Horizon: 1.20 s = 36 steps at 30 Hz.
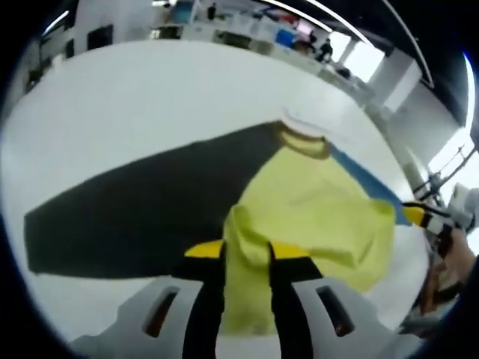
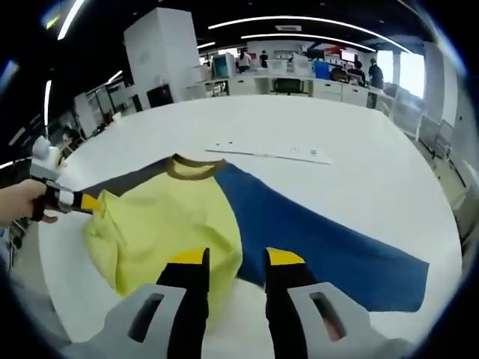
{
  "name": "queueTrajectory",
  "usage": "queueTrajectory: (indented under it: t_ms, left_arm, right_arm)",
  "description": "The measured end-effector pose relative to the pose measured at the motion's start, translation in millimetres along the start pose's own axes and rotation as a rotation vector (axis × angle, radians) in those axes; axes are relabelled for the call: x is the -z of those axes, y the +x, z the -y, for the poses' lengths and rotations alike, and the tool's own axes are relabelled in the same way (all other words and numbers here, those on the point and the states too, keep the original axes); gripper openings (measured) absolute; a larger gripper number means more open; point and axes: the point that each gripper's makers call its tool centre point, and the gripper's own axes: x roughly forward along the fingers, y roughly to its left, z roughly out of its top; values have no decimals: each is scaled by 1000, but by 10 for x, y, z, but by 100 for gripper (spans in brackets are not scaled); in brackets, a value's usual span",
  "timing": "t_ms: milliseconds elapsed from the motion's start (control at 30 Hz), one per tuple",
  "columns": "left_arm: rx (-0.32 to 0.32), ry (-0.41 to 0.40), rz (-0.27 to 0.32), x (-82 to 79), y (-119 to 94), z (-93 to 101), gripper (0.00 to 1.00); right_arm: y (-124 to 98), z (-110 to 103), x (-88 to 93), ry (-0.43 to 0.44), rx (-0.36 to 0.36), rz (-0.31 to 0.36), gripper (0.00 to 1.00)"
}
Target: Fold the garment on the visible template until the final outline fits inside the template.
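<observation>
**Yellow shirt held at two edges over the dark and blue template**

In the left gripper view, the left gripper (image 1: 247, 262) rises from the bottom centre with its black, yellow-tipped jaws pressed in on a bunched fold of the yellow shirt (image 1: 314, 209); cloth runs down between them. Beyond the jaws the shirt spreads toward the centre right, its brown collar (image 1: 305, 142) at the far end. Under it lies the template (image 1: 142, 209), a dark panel reaching to the left and a blue strip showing at the shirt's right edge. All of this rests on a white table (image 1: 135, 97). At the right edge the other gripper's yellow tip meets the shirt's border.

In the right gripper view, the right gripper (image 2: 236, 273) stands at the bottom centre, jaws apart, the left jaw over the shirt's (image 2: 165, 224) near edge and the right jaw over the blue panel (image 2: 322, 247); whether it pinches cloth I cannot tell. The left gripper (image 2: 78, 202) comes in from the left edge, held by a hand (image 2: 22, 202), its tip at the shirt's corner. Farther up, a thin white strip (image 2: 269, 153) lies on the table (image 2: 374, 179). No writing can be read.
</observation>
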Motion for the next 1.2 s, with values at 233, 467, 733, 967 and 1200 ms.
queueTrajectory:
  t_ms: [233, 467, 733, 967, 1200]
  left_arm:
    - [-28, 24, -23, 51, 55, -23, 13]
    - [-26, 42, -41, 145, 33, -33, 10]
    - [-20, 47, -44, 166, 20, -29, 4]
    - [-3, 71, -44, 162, -15, -8, 0]
    - [3, 108, -26, 89, -216, -39, 0]
  right_arm:
    - [188, -18, 76, -52, 38, -59, 27]
    - [198, -8, 222, -80, 50, -112, 21]
    - [187, 15, 258, -88, 48, -121, 8]
    - [144, -8, 276, -87, 46, -128, 3]
    - [-40, -3, 177, -127, 50, -95, 3]
